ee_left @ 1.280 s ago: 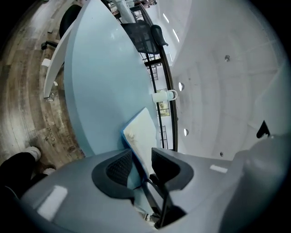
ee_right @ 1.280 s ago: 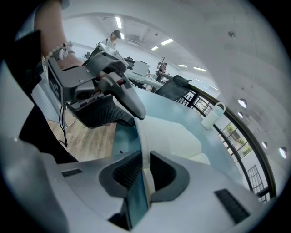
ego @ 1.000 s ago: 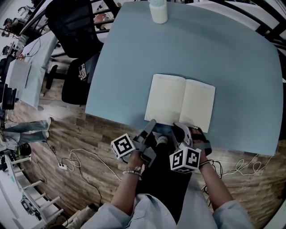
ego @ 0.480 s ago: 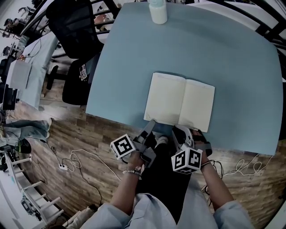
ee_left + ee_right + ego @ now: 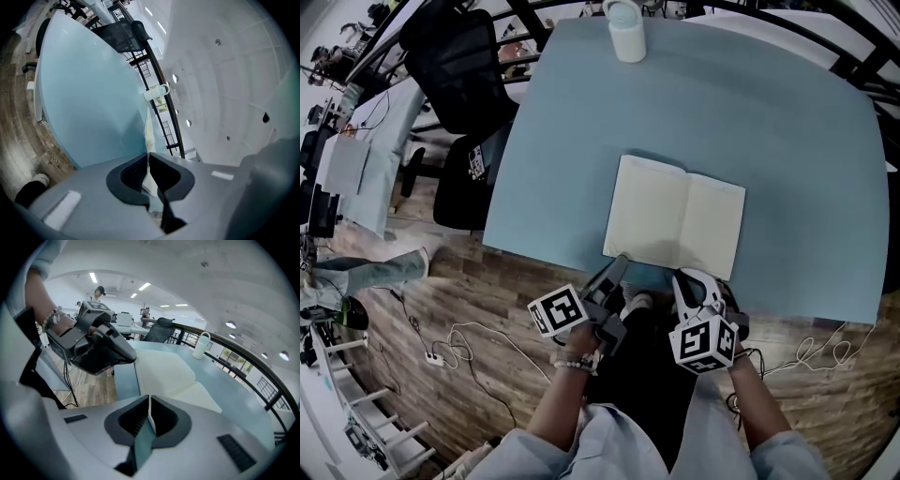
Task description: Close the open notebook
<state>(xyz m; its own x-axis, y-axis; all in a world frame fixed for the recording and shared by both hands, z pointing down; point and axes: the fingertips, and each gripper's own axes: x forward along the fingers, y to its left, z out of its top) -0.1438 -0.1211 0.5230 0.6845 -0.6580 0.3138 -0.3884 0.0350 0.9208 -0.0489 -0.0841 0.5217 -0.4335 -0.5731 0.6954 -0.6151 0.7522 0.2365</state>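
Found one container only: a white handled mug (image 5: 625, 33) at the far edge of the pale blue tabletop (image 5: 787, 131), well apart from everything else; could not tell what it held. Saw the open notebook (image 5: 675, 225) with blank cream pages spread on that tabletop, its near edge just inside the tabletop's near edge. Placed the left gripper (image 5: 619, 262) at the near edge of the left page and the right gripper (image 5: 682, 278) at the near edge close to the spine. Could not read either grip from the head view, only from the gripper views. In the left gripper view, met narrow jaws that had just been closing, pinched on a thin cream sheet of the notebook (image 5: 149, 136) seen edge-on and running away between them. In the right gripper view, met jaws that had just been closing too, nearly together on a thin pale edge of the notebook, with both pages (image 5: 164, 366) fanning out beyond. Caught there also the left gripper (image 5: 131, 356) from the side, its tips at the page edge, and distant people (image 5: 98, 292) in a lit room, neither clear from above. Picked out a black railing (image 5: 262, 380) past the far edge in that view alone. Noted broad bare tabletop beyond the notebook and to its right, a narrower strip to its left, a black mesh office chair (image 5: 455, 56) off the left edge, and wooden floor (image 5: 441, 291) below the near edge.
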